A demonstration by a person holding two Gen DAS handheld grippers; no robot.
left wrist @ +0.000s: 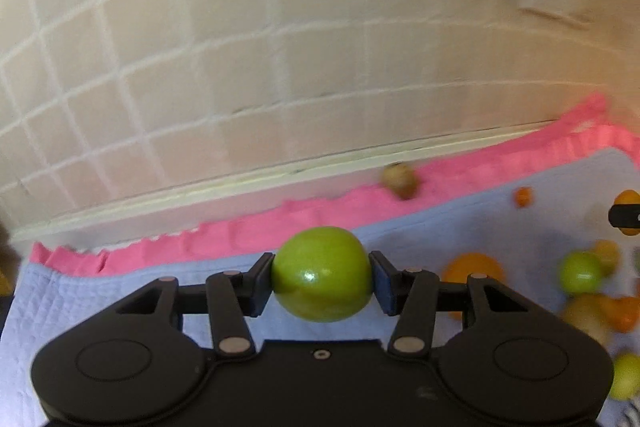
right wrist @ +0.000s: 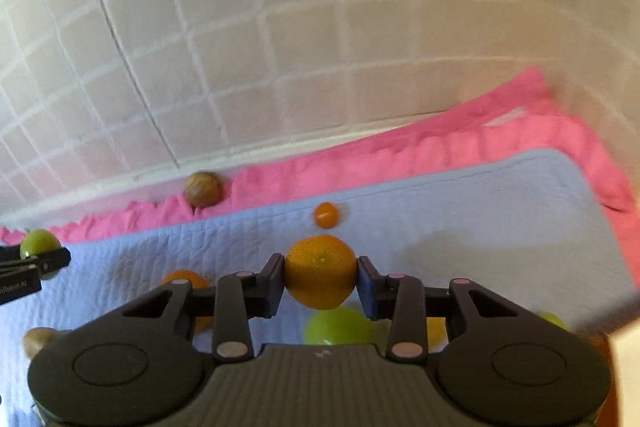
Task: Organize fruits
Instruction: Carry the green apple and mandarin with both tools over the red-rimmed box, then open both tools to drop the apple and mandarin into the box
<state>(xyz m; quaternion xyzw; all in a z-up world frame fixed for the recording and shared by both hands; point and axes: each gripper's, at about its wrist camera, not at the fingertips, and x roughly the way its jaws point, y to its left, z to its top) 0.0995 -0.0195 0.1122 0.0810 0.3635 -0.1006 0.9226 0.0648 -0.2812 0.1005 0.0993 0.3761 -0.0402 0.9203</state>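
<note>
My left gripper (left wrist: 322, 277) is shut on a green apple (left wrist: 322, 274) and holds it above the light blue cloth (left wrist: 120, 291). My right gripper (right wrist: 321, 273) is shut on an orange (right wrist: 321, 271) above the same cloth (right wrist: 480, 223). The left gripper with its apple also shows at the left edge of the right wrist view (right wrist: 38, 245). A brown kiwi (right wrist: 203, 189) lies on the pink cloth (right wrist: 400, 151) by the wall, also in the left wrist view (left wrist: 399, 179). A small orange fruit (right wrist: 326, 215) lies beyond the right gripper.
A tiled wall (left wrist: 240, 47) stands close behind the cloths. More fruits lie on the blue cloth: an orange (left wrist: 472, 267), a green apple (left wrist: 580, 273) and yellow ones at the right in the left wrist view; a green apple (right wrist: 340, 327) under the right gripper.
</note>
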